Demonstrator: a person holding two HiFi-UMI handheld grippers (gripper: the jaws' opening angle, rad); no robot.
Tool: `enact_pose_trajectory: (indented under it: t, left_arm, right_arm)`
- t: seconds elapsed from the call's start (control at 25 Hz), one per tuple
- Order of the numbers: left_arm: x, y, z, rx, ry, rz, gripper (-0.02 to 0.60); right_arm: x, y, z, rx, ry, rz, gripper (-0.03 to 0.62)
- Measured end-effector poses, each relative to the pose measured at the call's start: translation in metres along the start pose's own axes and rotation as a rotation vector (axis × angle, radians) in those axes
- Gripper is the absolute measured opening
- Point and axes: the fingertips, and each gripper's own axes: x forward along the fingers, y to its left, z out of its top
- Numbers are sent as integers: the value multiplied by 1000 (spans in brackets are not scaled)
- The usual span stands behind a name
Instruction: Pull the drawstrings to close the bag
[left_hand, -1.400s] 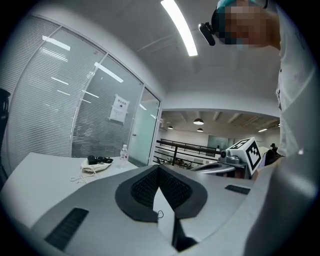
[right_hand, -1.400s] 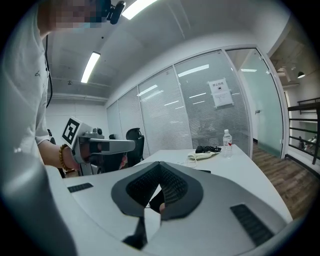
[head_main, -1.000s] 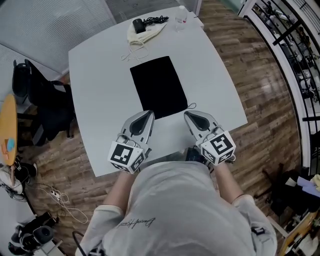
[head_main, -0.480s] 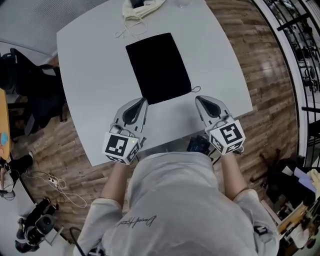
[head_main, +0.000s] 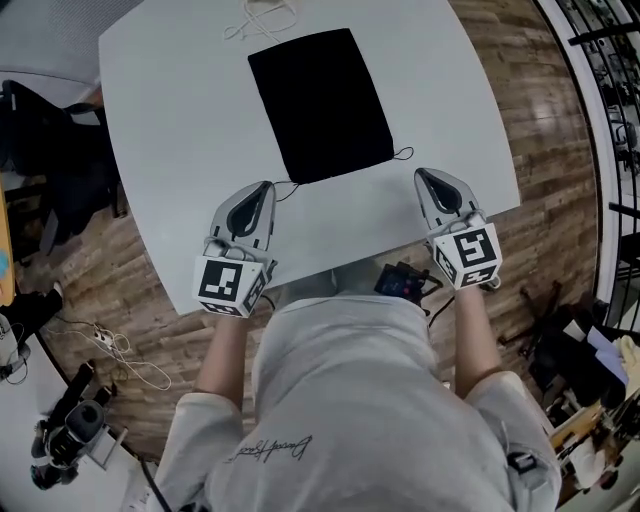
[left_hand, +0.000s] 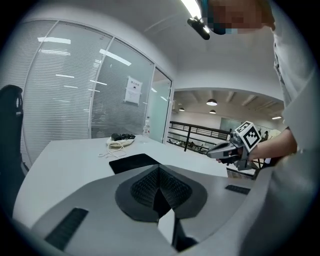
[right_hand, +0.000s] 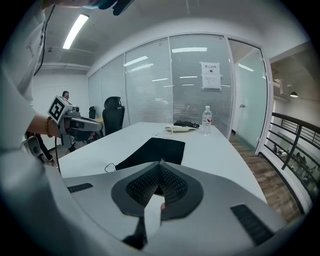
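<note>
The left gripper (head_main: 260, 190) and the right gripper (head_main: 427, 177) both have their jaws pressed together, holding nothing, over the near edge of the white table (head_main: 170, 120). The black bag (head_main: 320, 100) lies flat just beyond, between them.

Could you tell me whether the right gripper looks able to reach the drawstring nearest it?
Probably yes: only bare table lies between the right gripper and the drawstring, though its shut jaws must open first.

Head view looks steeply down; both gripper views skim the table (head_main: 170, 130), all sharing the bag (head_main: 320, 100).
</note>
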Motion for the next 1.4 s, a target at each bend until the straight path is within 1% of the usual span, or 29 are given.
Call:
enact_pose_trajectory:
  t: [0.2, 0.44, 0.6, 0.76, 0.96, 1.12, 1.28, 1.4]
  left_arm:
    - [-4, 3, -25, 16, 56, 25, 12]
    - [4, 1, -55, 73, 124, 3, 12]
    - [9, -1, -64, 90, 139, -7, 12]
    - [11, 4, -71, 79, 149, -3, 14]
    - [16, 10, -84, 91, 180, 8, 14]
    - [22, 12, -98, 134, 224, 5, 49]
    - [33, 14, -113, 209, 277, -7, 85]
    - [39, 17, -126, 277, 331, -15, 108]
  right_arm:
    - [4, -6, -13, -30, 28, -15, 22]
    - [18, -8, -30, -75, 67, -13, 23]
    - [24, -12, -41, -90, 88, -18, 24]
    - [29, -15, -48, -101, 107, -34, 26]
    - [36, -25, -57, -147, 134, -53, 53]
    - [41, -30, -60, -173, 150, -58, 69]
    - [46, -35, -64, -185, 157, -61, 78]
    - [52, -34, -65, -188, 165, -58, 90]
